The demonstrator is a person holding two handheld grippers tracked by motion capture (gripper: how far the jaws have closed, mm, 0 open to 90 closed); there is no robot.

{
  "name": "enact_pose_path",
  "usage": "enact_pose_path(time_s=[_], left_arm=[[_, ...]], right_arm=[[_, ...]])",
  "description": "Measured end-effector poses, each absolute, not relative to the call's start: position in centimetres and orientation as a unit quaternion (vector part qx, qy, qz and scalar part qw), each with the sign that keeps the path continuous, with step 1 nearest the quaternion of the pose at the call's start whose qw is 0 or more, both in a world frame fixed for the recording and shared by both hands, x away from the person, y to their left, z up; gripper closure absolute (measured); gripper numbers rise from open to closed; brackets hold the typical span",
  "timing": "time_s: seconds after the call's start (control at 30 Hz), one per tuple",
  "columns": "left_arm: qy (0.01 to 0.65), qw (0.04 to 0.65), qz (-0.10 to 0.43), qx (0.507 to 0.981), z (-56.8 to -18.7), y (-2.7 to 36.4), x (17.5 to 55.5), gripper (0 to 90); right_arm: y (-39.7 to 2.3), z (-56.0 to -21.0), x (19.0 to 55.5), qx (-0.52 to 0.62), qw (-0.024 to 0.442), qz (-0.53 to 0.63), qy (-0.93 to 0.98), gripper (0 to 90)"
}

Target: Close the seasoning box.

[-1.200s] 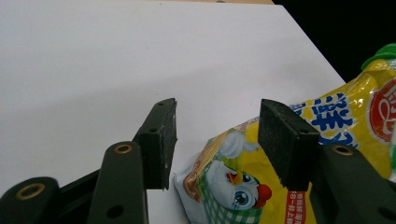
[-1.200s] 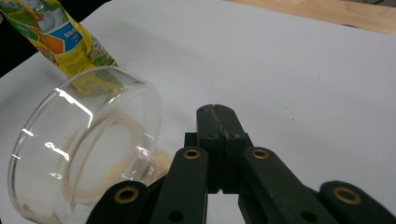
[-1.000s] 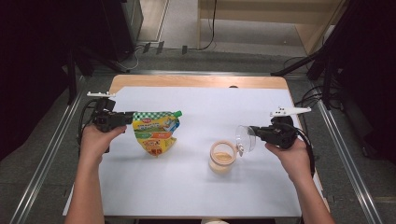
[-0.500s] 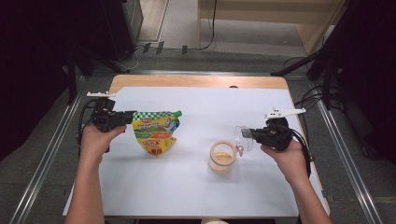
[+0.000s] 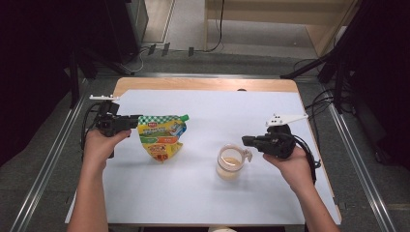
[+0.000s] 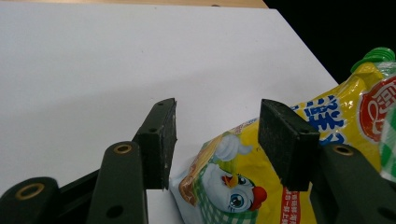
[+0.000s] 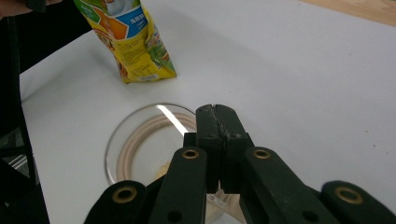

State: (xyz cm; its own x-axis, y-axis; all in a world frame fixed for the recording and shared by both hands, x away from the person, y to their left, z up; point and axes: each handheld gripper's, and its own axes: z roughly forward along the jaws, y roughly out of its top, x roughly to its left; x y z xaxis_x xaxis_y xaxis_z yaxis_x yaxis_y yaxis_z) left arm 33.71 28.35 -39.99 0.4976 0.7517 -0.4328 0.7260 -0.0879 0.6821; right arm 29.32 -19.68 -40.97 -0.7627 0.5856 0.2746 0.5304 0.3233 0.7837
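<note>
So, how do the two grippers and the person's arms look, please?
Both the left gripper and the right gripper are black, with flat rectangular pads, brass-coloured rivets, a pale plate on top and a trailing black cable. The forearms are bare, without sleeves.

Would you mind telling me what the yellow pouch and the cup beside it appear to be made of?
The pouch looks like glossy printed plastic film: it shines, creases softly and carries bright print, with a green screw cap that seems hard plastic. The cup appears to be clear glass or clear plastic; its wall is see-through and its rim catches a bright highlight, but the look alone leaves open which.
</note>
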Motion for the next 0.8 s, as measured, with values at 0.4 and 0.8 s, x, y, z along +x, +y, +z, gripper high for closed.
enact_pose_path(time_s=[0.4, 0.8], left_arm=[[0.506, 0.445, 0.016, 0.739, -40.2, 28.3, 33.8, 47.1], [0.507, 0.446, 0.013, 0.738, -40.3, 28.6, 33.9, 45.6]], right_arm=[[-21.6, -41.4, 30.2, 0.370, 0.044, 0.474, 0.798, 69.0], [-23.9, -42.7, 31.3, 0.397, 0.064, 0.475, 0.783, 49.7]])
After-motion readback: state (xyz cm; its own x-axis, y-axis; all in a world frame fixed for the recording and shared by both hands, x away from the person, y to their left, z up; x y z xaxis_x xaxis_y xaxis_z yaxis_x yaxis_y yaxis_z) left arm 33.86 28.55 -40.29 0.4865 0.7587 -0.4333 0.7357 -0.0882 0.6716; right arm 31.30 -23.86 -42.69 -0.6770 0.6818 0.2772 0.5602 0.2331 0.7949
